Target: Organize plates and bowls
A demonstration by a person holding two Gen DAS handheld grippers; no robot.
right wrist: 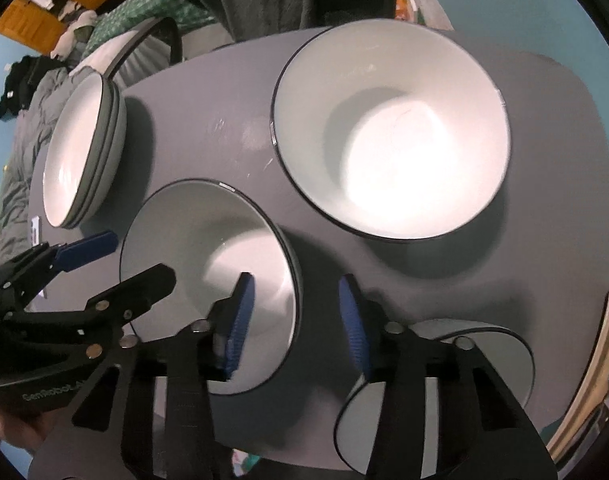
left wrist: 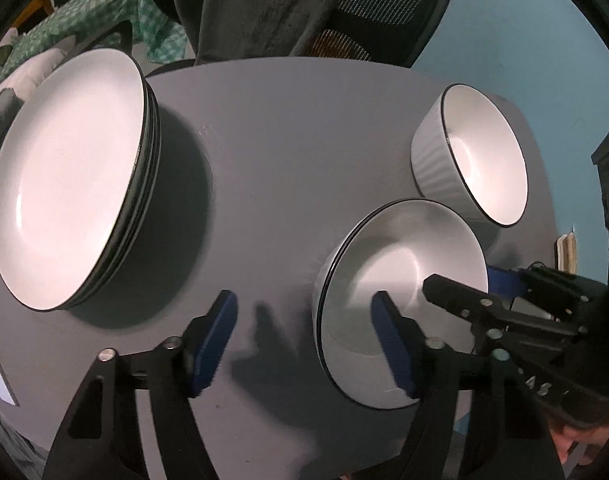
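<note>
So there's a grey bench (left wrist: pixel 284 128) with white, dark-rimmed dishes spread over it. In the left wrist view a stack of plates (left wrist: pixel 70 176) fills the left side of the frame, and you can count a few dark rims piled under the top one. Lower right of centre sits a shallow bowl (left wrist: pixel 400 292), which looks like two nested since there's a doubled rim on its left edge. Above it toward the right edge is a deeper ribbed bowl (left wrist: pixel 472 152), close to the shallow one, but I can't tell if they touch.

The left gripper (left wrist: pixel 304 340) has its jaws spread wide and isn't holding anything. One blue pad hangs over bare bench and the other overlaps the near rim of the shallow bowl. The right gripper (left wrist: pixel 456 296) pokes in from the right edge of that frame, tip over the same bowl.

From the right wrist view, the right gripper (right wrist: pixel 296 324) is also released, with its jaws straddling the right rim of the shallow bowl and nothing pinched. The deep bowl is big in the upper right here, and another dish (right wrist: pixel 504 344) peeks out at the bottom right behind the gripper frame. The plate stack sits at the upper left. A dark cloth-draped chair (left wrist: pixel 288 4) stands behind the bench.
</note>
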